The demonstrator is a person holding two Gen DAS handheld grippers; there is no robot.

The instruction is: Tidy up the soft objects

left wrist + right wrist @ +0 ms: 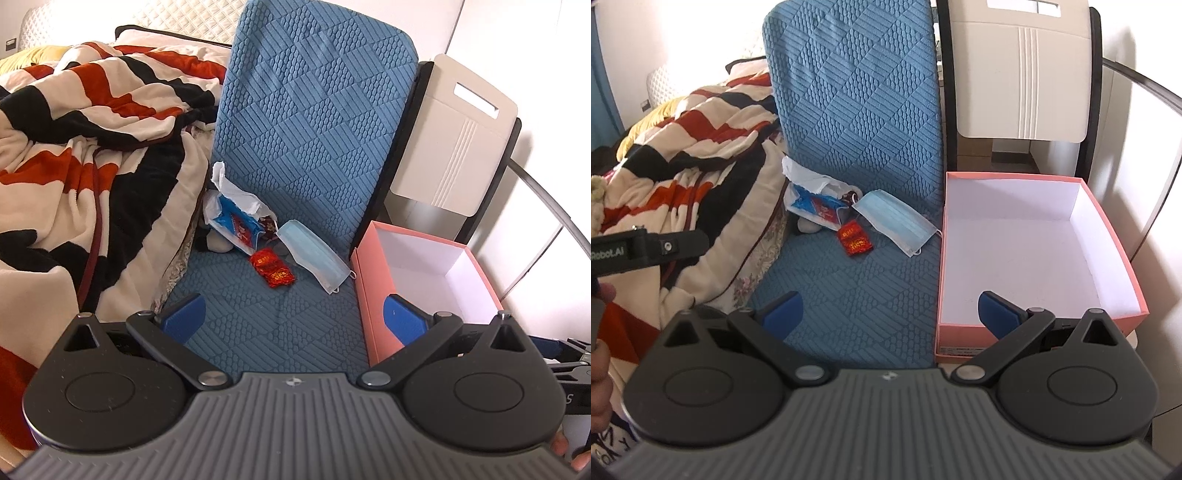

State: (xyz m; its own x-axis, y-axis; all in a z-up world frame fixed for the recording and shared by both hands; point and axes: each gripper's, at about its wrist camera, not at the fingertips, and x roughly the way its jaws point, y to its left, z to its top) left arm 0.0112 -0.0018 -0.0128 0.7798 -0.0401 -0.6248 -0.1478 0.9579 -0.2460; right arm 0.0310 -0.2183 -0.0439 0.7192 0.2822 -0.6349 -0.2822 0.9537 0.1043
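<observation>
Now both claws hang released above one blue chair (306, 122), nothing gripped.
One blanket (88, 147) lies left; one pink box (1034, 243) sits right; on the seat rest one tissue pack (236, 221), one mask (314, 254), two red wrappers (273, 267); left gripper (293, 314), right gripper (890, 314).

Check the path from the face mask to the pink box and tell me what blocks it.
Nothing visible does. The face mask lies on the blue cushion right beside the pink box, whose top is open and inside bare. Only the box's left wall has to be cleared.
</observation>
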